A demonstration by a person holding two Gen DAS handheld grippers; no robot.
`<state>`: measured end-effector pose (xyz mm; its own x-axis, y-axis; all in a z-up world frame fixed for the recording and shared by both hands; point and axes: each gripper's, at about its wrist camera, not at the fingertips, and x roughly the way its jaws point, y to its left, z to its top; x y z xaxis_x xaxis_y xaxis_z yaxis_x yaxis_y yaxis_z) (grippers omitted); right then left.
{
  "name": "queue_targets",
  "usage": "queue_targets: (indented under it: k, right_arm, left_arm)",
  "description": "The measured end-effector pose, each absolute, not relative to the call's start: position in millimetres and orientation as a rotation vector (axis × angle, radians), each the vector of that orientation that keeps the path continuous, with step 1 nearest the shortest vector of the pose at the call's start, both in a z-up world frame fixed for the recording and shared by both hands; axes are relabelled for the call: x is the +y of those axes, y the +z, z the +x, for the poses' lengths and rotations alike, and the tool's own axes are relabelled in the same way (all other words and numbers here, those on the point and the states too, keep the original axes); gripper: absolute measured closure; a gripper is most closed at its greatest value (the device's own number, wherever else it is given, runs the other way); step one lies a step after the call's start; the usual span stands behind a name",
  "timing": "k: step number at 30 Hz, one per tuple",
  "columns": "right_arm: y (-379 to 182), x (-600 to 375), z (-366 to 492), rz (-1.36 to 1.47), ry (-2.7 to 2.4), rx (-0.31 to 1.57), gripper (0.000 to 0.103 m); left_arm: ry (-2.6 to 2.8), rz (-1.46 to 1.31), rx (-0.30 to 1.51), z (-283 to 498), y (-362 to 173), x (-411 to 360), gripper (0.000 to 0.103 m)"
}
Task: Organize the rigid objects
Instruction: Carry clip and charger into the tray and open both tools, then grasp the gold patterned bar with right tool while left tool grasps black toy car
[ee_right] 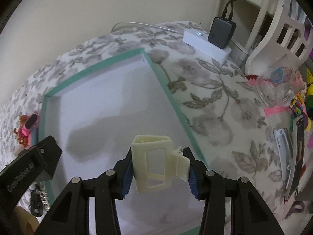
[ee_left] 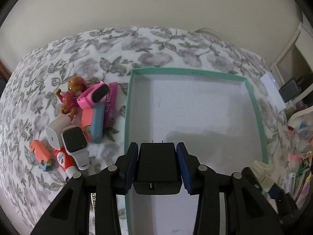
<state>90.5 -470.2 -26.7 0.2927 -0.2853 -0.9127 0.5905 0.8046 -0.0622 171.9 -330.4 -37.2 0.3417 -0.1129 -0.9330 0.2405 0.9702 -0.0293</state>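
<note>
Clamped in the left gripper point(ee_left: 157, 166), a black charger point(ee_left: 156, 168) hung over the teal box point(ee_left: 254, 105), seemingly for release; the right gripper point(ee_right: 159, 174) pinched a cream clip point(ee_right: 154, 166) there too.

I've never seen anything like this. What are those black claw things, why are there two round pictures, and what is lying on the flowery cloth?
The claws are two hand-held grippers, one per hand; a person works them, not a robot. Each round picture comes from a fisheye camera on one gripper, looking along its fingers. The left gripper grips a black charger; the right gripper grips a cream hair clip. Both are above an open teal-edged box on the flowered cloth. Beside the box lies a pile: a pink watch, a white smartwatch, a brown toy figure and a white charger.
</note>
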Motion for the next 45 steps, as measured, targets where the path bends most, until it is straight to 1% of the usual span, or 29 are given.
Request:
queue_targets:
  k: [5, 11, 14, 15, 16, 21, 23, 24, 25, 27, 29, 30, 32, 34, 35, 37, 39, 45]
  right_arm:
    - [-27.8, -470.3, 90.8, 0.307, -0.588, 1.131, 0.053]
    - [-29.8, -468.3, 91.8, 0.302, -0.576, 1.147, 0.053]
    - [-31.1, -467.2, 91.9, 0.291, -0.581, 1.156, 0.053]
    - [-31.1, -466.8, 91.4, 0.29, -0.583, 1.157, 0.053]
    - [-30.8, -466.7, 91.3, 0.288, -0.582, 1.156, 0.052]
    - [-26.7, -465.7, 88.5, 0.273, -0.58, 1.156, 0.051]
    - [-24.3, -465.3, 87.3, 0.261, -0.585, 1.152, 0.047]
    - [-23.3, -465.2, 86.8, 0.257, -0.589, 1.149, 0.042]
    - [-22.5, -465.6, 86.2, 0.258, -0.589, 1.146, 0.039]
    - [-21.9, -466.9, 85.1, 0.272, -0.586, 1.145, 0.038]
    - [-20.1, -467.1, 83.8, 0.281, -0.584, 1.142, 0.037]
    - [-18.9, -466.7, 83.7, 0.278, -0.585, 1.14, 0.034]
    - [-14.6, -464.2, 82.4, 0.265, -0.587, 1.13, 0.029]
    - [-8.9, -461.2, 81.8, 0.259, -0.581, 1.11, 0.02]
    - [-7.0, -459.8, 81.5, 0.265, -0.576, 1.104, 0.018]
    - [-2.8, -456.4, 80.2, 0.271, -0.57, 1.082, 0.008]
    - [-0.2, -452.3, 79.3, 0.268, -0.565, 1.067, 0.0]
    - [11.3, -435.2, 79.8, 0.242, -0.538, 1.017, 0.0]
  left_arm:
    - [-0.226, 0.129, 1.205, 170.4, -45.6, -331.1, 0.061]
    - [-0.23, 0.106, 1.204, 168.6, -42.6, -326.6, 0.06]
    - [-0.235, 0.099, 1.195, 166.4, -36.1, -322.3, 0.052]
    - [-0.232, 0.1, 1.191, 165.6, -33.4, -320.3, 0.048]
    - [-0.229, 0.099, 1.189, 165.0, -31.3, -318.3, 0.046]
    - [-0.213, 0.087, 1.186, 161.4, -19.4, -303.8, 0.046]
    - [-0.205, 0.087, 1.183, 159.9, -15.2, -298.3, 0.045]
    - [-0.201, 0.082, 1.181, 159.0, -12.9, -294.6, 0.044]
    - [-0.197, 0.077, 1.183, 158.3, -11.0, -290.9, 0.036]
    - [-0.187, 0.059, 1.181, 157.4, -7.0, -282.6, 0.025]
    - [-0.17, 0.031, 1.174, 156.6, -3.2, -272.3, 0.024]
    - [-0.161, 0.025, 1.175, 156.9, -2.4, -268.6, 0.024]
    - [-0.146, 0.015, 1.178, 157.2, -1.7, -260.2, 0.019]
    - [-0.131, 0.019, 1.181, 157.4, -2.5, -254.3, 0.011]
    - [-0.12, 0.022, 1.179, 157.1, -3.0, -251.4, 0.01]
    - [-0.093, 0.03, 1.179, 157.0, -4.9, -244.5, 0.009]
    - [-0.077, 0.026, 1.184, 157.5, -6.6, -237.5, 0.009]
    - [-0.069, -0.031, 1.152, 156.5, 0.3, -218.0, 0.008]
